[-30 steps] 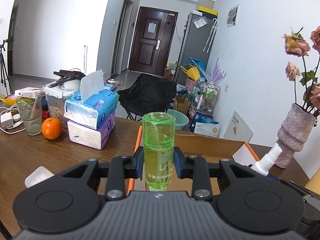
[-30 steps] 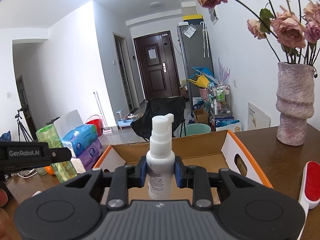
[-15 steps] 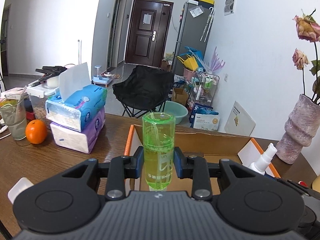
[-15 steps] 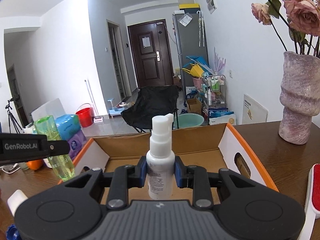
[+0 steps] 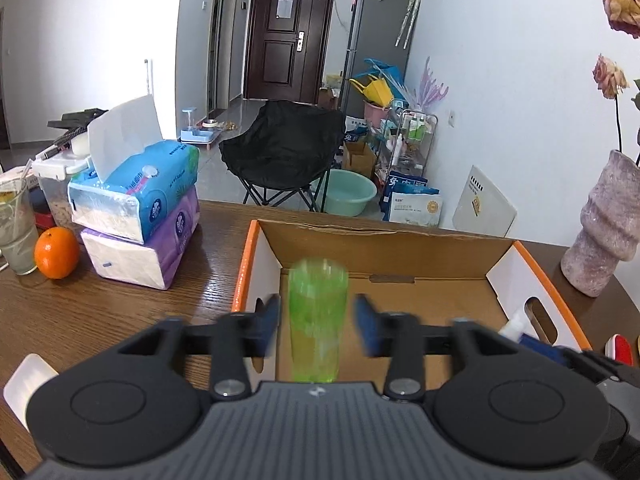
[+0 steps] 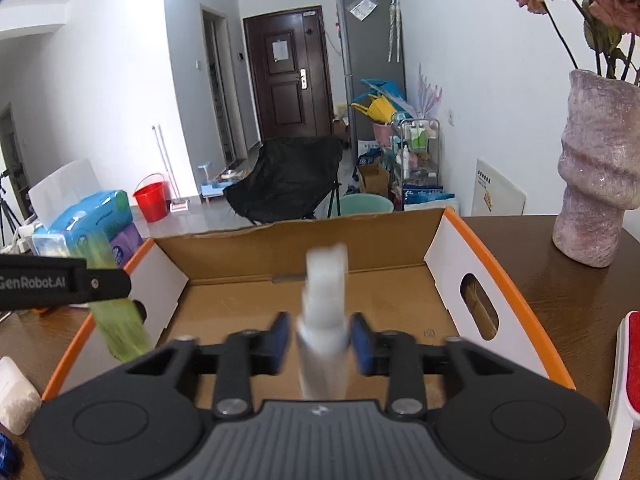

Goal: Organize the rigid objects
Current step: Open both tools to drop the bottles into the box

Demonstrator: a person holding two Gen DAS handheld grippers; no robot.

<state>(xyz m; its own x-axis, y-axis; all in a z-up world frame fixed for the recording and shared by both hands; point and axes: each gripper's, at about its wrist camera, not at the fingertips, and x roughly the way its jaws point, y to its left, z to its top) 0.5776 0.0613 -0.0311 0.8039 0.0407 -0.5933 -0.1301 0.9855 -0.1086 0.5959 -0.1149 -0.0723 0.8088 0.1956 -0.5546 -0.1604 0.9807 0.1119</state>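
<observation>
An open cardboard box (image 5: 400,248) with orange rims lies on the wooden table; it also shows in the right wrist view (image 6: 444,248). My left gripper (image 5: 316,326) is open over the box's left side, and the green bottle (image 5: 317,320) sits blurred between its parted blue pads, free of them. It also shows in the right wrist view (image 6: 120,320). My right gripper (image 6: 320,338) is open over the box, and the white spray bottle (image 6: 324,320) is blurred between its pads with small gaps on both sides.
Stacked tissue packs (image 5: 140,216), an orange (image 5: 56,252) and a glass (image 5: 14,232) stand left of the box. A pink vase (image 6: 596,168) with dried roses stands right of it. A red and white lint brush (image 6: 628,372) lies at the right edge.
Both grippers have moved over the box, lowered and opened. The green bottle and the spray bottle have come loose from the pads and are dropping, blurred.
</observation>
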